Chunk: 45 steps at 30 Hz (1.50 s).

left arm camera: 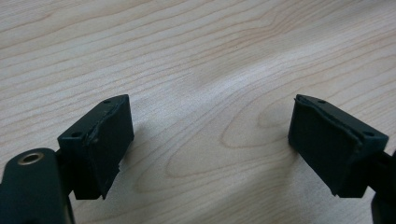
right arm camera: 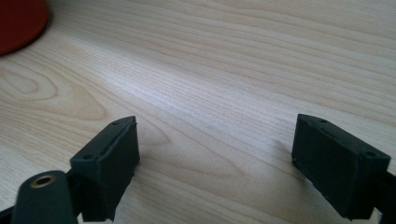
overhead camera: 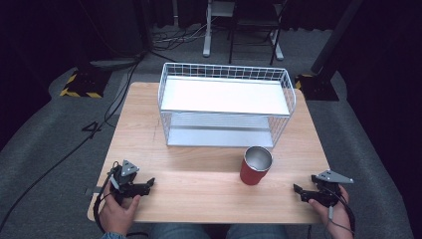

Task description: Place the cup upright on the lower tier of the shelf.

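Note:
A red cup (overhead camera: 256,166) with a shiny metal inside stands upright on the wooden table (overhead camera: 199,149), just in front of a white wire basket shelf (overhead camera: 226,104). My left gripper (overhead camera: 144,188) rests low at the table's front left, held by a hand, open with only bare wood between its jaws (left arm camera: 210,140). At the front right my right gripper (overhead camera: 299,191) is open too, low over the wood (right arm camera: 215,149), to the right of the cup. The cup's red base (right arm camera: 18,21) shows at the top left of the right gripper view.
The wire shelf has two levels and takes up the table's far half. Beyond the table lie grey carpet, cables (overhead camera: 74,144), a chair's legs (overhead camera: 251,30) and black stands with yellow-striped bases (overhead camera: 82,82).

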{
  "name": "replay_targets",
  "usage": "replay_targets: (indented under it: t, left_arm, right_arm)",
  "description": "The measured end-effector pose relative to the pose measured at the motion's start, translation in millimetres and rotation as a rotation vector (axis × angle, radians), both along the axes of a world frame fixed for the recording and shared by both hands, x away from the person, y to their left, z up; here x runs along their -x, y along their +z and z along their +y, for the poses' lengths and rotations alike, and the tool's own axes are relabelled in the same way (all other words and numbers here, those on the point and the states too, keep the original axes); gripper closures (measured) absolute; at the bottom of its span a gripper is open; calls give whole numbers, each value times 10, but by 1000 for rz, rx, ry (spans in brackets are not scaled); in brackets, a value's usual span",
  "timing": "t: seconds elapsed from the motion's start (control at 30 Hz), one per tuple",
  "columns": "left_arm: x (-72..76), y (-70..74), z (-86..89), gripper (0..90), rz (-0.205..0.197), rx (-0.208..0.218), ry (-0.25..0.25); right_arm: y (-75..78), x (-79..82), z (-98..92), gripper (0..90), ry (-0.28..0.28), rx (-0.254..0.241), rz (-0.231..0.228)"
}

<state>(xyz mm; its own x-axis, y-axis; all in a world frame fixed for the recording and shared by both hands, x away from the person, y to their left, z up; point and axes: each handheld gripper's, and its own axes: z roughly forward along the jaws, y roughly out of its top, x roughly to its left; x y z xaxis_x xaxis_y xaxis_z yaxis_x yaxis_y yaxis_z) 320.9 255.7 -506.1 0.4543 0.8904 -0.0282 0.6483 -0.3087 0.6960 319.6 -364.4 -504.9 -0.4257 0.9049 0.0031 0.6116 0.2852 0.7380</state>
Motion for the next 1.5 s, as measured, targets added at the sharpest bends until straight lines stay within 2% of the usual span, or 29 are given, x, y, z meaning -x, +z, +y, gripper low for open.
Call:
replay_targets:
  t: [0.2,0.4,0.6,0.8,0.87,0.93,0.97,1.2,1.3,1.5]
  left_arm:
    - [-1,1,2,146,0,-1,0]
    - [-1,1,2,146,0,0,0]
    - [0,1,2,148,0,-1,1]
    - [0,1,2,149,0,-1,1]
    - [0,1,2,148,0,-1,1]
    - [0,1,2,148,0,0,1]
    - [0,1,1,148,0,0,2]
    - [0,0,1,149,-1,1,2]
    - [4,0,2,148,0,1,5]
    - [9,0,1,148,1,3,12]
  right_arm:
    - [21,45,24,169,9,-35,-8]
    - [219,135,112,171,26,-52,-44]
    - [302,215,177,171,35,-76,-59]
    - [370,307,260,168,41,-105,-94]
    - [411,345,314,164,46,-134,-120]
    - [422,353,326,163,50,-136,-127]
    - [452,380,370,162,54,-156,-147]
    - [480,410,502,160,81,-180,-168]
    - [461,391,592,159,88,-208,-167]
    - [433,331,750,159,112,-222,-168]
